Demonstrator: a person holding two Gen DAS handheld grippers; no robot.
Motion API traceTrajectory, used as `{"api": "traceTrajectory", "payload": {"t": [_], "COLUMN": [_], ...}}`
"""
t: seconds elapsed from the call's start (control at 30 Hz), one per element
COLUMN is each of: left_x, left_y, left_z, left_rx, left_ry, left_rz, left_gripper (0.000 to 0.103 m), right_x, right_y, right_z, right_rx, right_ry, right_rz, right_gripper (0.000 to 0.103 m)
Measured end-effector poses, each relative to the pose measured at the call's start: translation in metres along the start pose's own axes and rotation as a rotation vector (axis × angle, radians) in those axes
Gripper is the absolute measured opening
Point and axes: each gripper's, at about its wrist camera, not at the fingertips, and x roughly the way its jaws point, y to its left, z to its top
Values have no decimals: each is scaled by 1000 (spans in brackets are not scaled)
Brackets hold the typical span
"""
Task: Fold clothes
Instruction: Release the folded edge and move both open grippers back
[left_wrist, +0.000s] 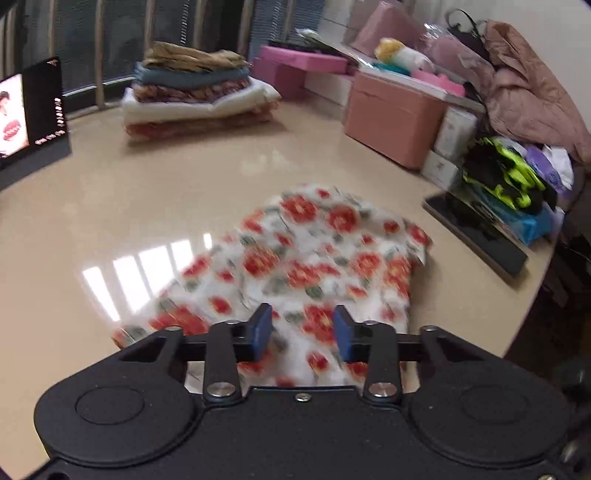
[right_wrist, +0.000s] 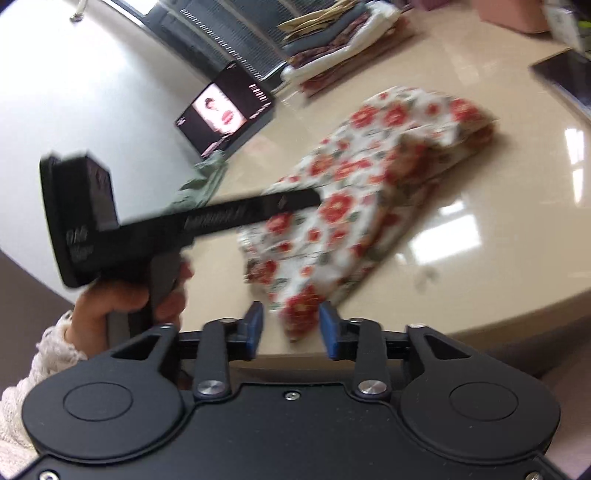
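Floral garment (left_wrist: 303, 266) lies part-folded on the beige tabletop (left_wrist: 147, 206), near its front edge, right under both grippers. It looks doubled over: right wrist view shows a top layer lapped across lower ones with a loose edge near the far end. Probably kept close to the edge so both hands reach it without stretching.

Left gripper (left_wrist: 303, 334) hovers over the near end, jaws apart; cloth shows through the gap, pads not pinching it. Right gripper (right_wrist: 291, 328) likewise parted, a near corner of the cloth showing between the pads, not clamped as far as blur allows. The left hand (right_wrist: 125, 295) holds its tool by the handle, with the tool's front end over the garment's left side.

Long axis: in the left view it runs from the near left away toward the far right, narrow end far. Folded stack (left_wrist: 199, 92) sits well apart at the back, likely the finished pile.
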Motion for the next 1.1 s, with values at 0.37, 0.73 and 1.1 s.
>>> {"api": "traceTrajectory", "payload": {"t": [0.37,0.73,1.1], "left_x": [-8,-45,-68], "left_y": [-15,48,45], "left_z": [-24,-41,-40], "left_rx": [290,226,108], "left_ry": [35,37,-89], "left_rz": [67,228,249], "left_gripper": [30,33,53], "right_x": [-36,-11,-1], "right_y": [-26,8,26], "right_z": [3,3,6], "right_rx": [54,-105,-160], "right_ry": [-162,-134,-212], "right_rz": [-148,-156,-184], "right_gripper": [103,103,103]}}
